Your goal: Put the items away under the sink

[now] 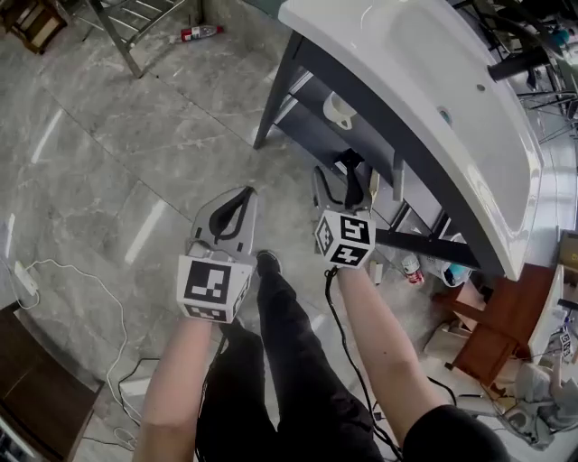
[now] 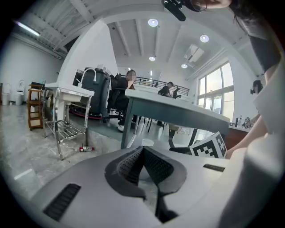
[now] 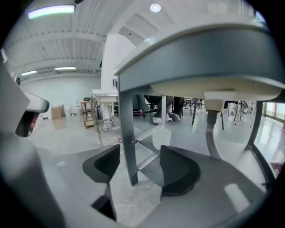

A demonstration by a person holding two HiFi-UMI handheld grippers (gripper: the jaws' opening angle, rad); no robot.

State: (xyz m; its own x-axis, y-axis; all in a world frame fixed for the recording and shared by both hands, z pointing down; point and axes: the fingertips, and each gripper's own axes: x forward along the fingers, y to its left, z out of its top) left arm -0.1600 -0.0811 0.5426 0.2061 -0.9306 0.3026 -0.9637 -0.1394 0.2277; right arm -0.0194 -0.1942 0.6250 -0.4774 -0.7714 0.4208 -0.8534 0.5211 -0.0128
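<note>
A white sink (image 1: pixel 424 99) sits on a dark grey stand at the upper right of the head view. On the stand's lower shelf (image 1: pixel 312 135) stands a white cup (image 1: pixel 340 109), also visible in the right gripper view as the white cup (image 3: pixel 161 138). My right gripper (image 1: pixel 346 180) hovers just in front of the shelf, open, with nothing between its fingers; the stand's front leg (image 3: pixel 127 133) shows beyond the right gripper (image 3: pixel 139 153). My left gripper (image 1: pixel 242 197) hangs over the floor to its left, apart from the stand. The left gripper (image 2: pixel 142 150) is shut and empty.
A small bottle (image 1: pixel 411 268) and a blue-topped item (image 1: pixel 456 272) lie on the floor beneath the sink's right end. A red-and-white bottle (image 1: pixel 199 32) lies by a metal rack (image 1: pixel 135 23) far off. A wooden stool (image 1: pixel 497 329) stands at the right; a white cable (image 1: pixel 90 280) trails at the left.
</note>
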